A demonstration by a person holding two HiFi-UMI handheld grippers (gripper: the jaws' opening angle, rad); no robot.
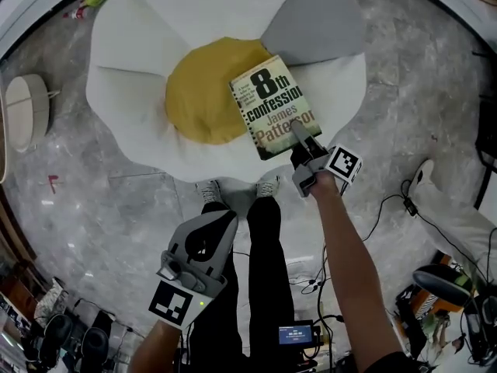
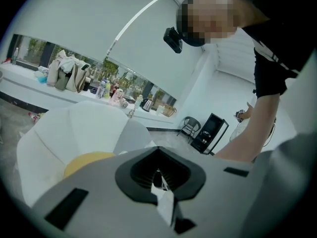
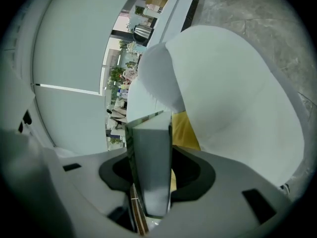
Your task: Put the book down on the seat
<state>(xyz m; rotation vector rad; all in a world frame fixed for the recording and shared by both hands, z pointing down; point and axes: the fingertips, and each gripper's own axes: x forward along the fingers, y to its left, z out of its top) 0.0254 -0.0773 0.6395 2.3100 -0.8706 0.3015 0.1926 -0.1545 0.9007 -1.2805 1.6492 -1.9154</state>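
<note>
Forward, right hand (image 1: pixel 321 182) outstretched with book (image 1: pixel 276 106)

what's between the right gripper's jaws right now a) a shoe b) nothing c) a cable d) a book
d: the right gripper has its jaws clamped on the lower edge of the book, which also shows edge-on between them in the right gripper view.

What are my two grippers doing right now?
Left gripper: closed, empty.
Right gripper: closed on the white spiral-bound paperback book.
</note>
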